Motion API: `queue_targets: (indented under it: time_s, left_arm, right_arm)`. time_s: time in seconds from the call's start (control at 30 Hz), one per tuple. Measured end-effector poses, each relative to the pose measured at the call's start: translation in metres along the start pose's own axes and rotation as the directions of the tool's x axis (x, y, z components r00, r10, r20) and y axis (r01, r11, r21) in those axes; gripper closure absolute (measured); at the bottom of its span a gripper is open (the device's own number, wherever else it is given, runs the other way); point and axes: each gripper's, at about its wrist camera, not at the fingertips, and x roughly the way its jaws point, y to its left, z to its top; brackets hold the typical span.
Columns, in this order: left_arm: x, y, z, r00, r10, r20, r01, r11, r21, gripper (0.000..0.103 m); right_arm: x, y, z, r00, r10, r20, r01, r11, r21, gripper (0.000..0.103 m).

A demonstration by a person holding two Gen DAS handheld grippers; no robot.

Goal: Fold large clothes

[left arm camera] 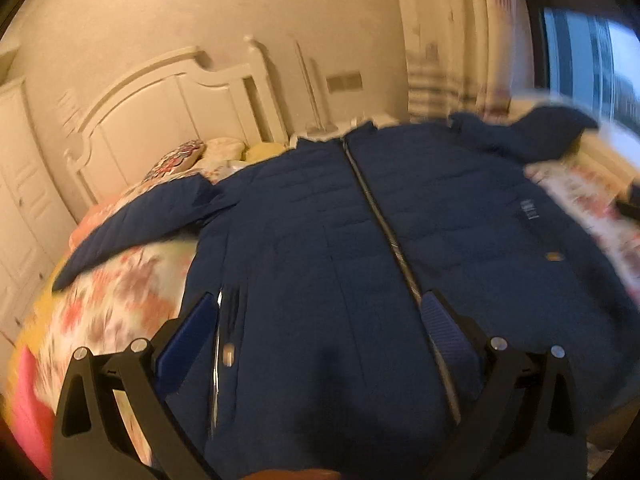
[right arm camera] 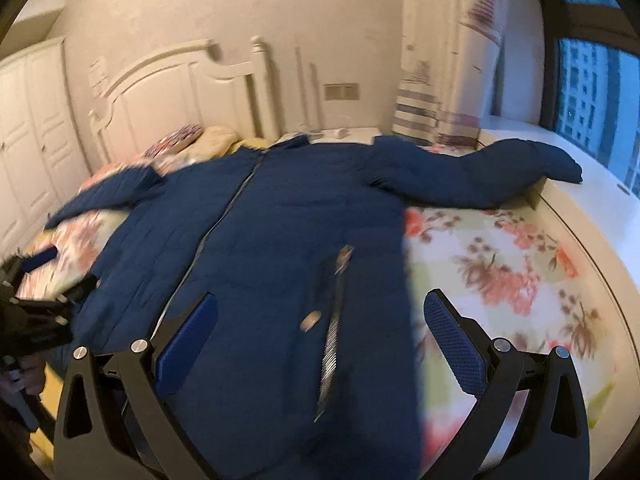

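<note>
Left tongs [right arm camera: 36, 280] visible, right view only

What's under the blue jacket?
The jacket lies spread on a floral bedspread, showing around both sides. Whatever lies beneath the jacket's body is covered.

Jacket [left arm camera: 320, 240] hem beyond bottom edge
</note>
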Motion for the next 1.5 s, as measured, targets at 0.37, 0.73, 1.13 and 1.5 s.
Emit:
queue_targets:
  time_s: [0.37, 0.73, 1.13, 1.5]
  left_arm:
    - [0.178, 0.026, 0.05, 0.968, 0.048, -0.245, -0.074, 0.992, -0.1, 0.002]
    - [0.193, 0.052, 0.034, 0.962, -0.152, -0.228, 0.086, 0.958, -0.275, 0.002]
    - [0.19, 0.05, 0.031, 0.962, -0.149, -0.228, 0.084, 0.959, -0.271, 0.002]
    - [0.188, 0.055, 0.029, 0.961, -0.172, -0.216, 0.107, 0.953, -0.284, 0.002]
  right_arm:
    - [0.121, -0.175, 0.083, 0.979, -0.19, -0.08, 0.206, 0.881, 0.426, 0.004]
    - [0.188, -0.26, 0.105, 0.932, -0.347, -0.104, 0.342, 0.749, 0.568, 0.008]
    - [0.17, -0.066, 0.167, 0.968, -0.116, 0.223, 0.104, 0.992, 0.065, 0.082]
    - [0.279, 0.129, 0.091, 0.929, 0.125, -0.35, -0.245, 0.913, -0.325, 0.025]
